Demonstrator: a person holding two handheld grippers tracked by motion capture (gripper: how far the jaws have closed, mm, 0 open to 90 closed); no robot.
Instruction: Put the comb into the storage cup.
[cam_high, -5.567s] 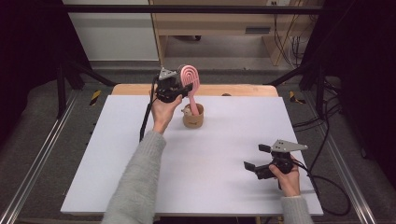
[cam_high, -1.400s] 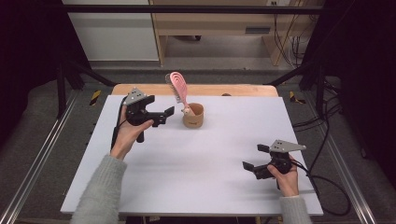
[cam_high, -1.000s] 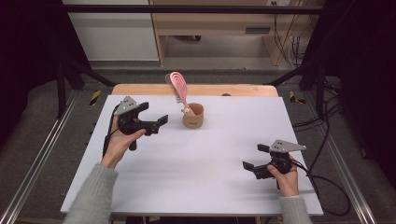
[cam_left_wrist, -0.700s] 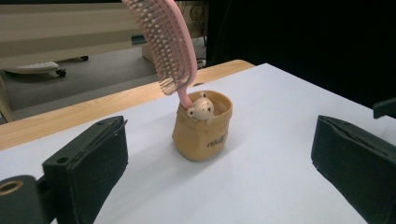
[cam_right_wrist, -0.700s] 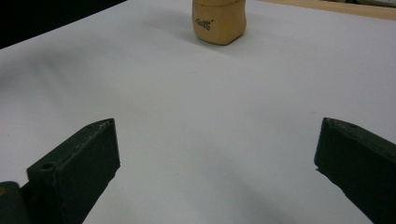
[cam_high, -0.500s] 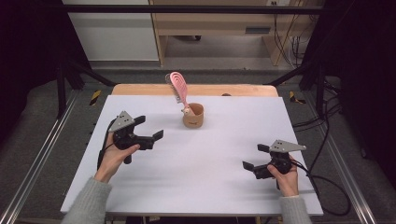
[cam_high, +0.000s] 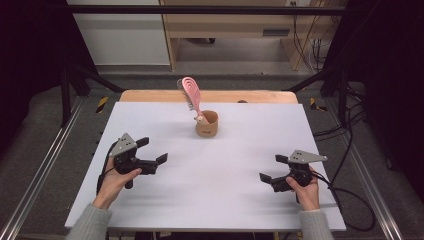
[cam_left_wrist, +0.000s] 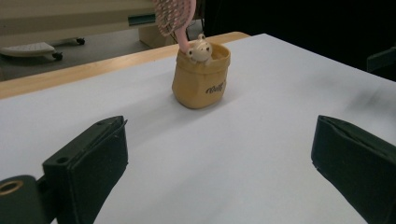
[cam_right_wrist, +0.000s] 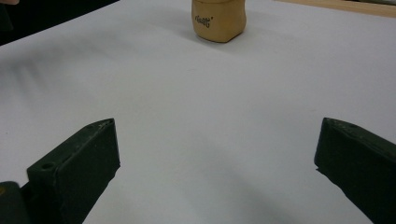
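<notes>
A tan cup (cam_high: 207, 124) stands upright on the white table (cam_high: 210, 200), toward its far middle. A pink hairbrush (cam_high: 190, 92) leans out of it, handle down, with a small cream bear figure at the rim (cam_left_wrist: 200, 48). The left gripper view faces the cup (cam_left_wrist: 201, 79) and the brush head (cam_left_wrist: 173, 16). My left gripper (cam_high: 152, 150) rests at the table's left, open, with nothing between its jaws. My right gripper (cam_high: 271, 169) sits at the near right, also open and holding nothing. The right gripper view has the cup (cam_right_wrist: 218, 19) far ahead.
A wooden strip (cam_high: 150, 96) runs along the table's far edge. Metal rails (cam_high: 40, 165) flank the table, and cables (cam_high: 350, 197) trail on the floor at the right. A wooden bench (cam_high: 225, 25) stands beyond.
My left gripper has let go of the hairbrush, which now stands in the cup, and has drawn back toward the near left of the table. The right gripper has stayed put.
</notes>
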